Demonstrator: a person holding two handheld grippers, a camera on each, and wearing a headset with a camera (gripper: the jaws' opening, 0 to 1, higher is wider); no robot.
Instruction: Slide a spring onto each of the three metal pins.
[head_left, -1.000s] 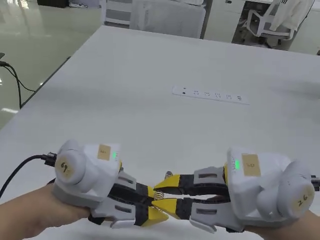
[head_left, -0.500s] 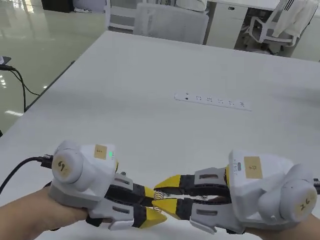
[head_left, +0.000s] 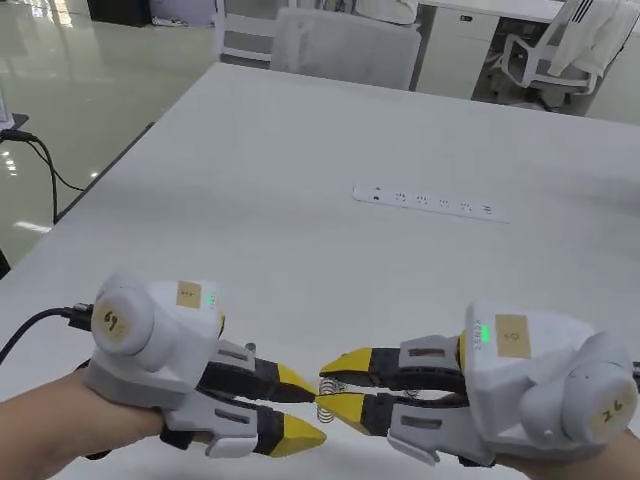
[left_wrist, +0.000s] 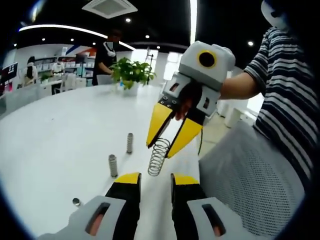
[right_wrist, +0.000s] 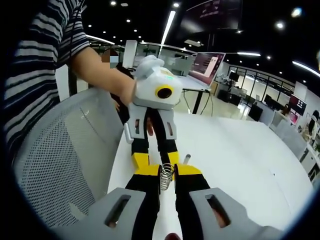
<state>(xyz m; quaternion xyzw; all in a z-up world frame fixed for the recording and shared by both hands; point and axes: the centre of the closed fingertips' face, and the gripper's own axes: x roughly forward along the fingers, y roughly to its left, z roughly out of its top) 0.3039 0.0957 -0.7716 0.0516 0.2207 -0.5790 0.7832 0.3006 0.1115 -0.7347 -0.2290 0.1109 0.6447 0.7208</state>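
Spring (left_wrist: 158, 157): steel coil, pinched at one end between the yellow tips of the right gripper (head_left: 332, 390), whose jaws are drawn in to the coil's width; held over the near edge of the white table (head_left: 300, 180). Left gripper (left_wrist: 156, 179): jaws parted, nothing between them, tips just beside the coil's free end. Metal pins (left_wrist: 129, 143): two, upright on the table beyond, near each other; whether either carries a spring cannot be told. Power strip (head_left: 430, 203): mid-table, well apart.
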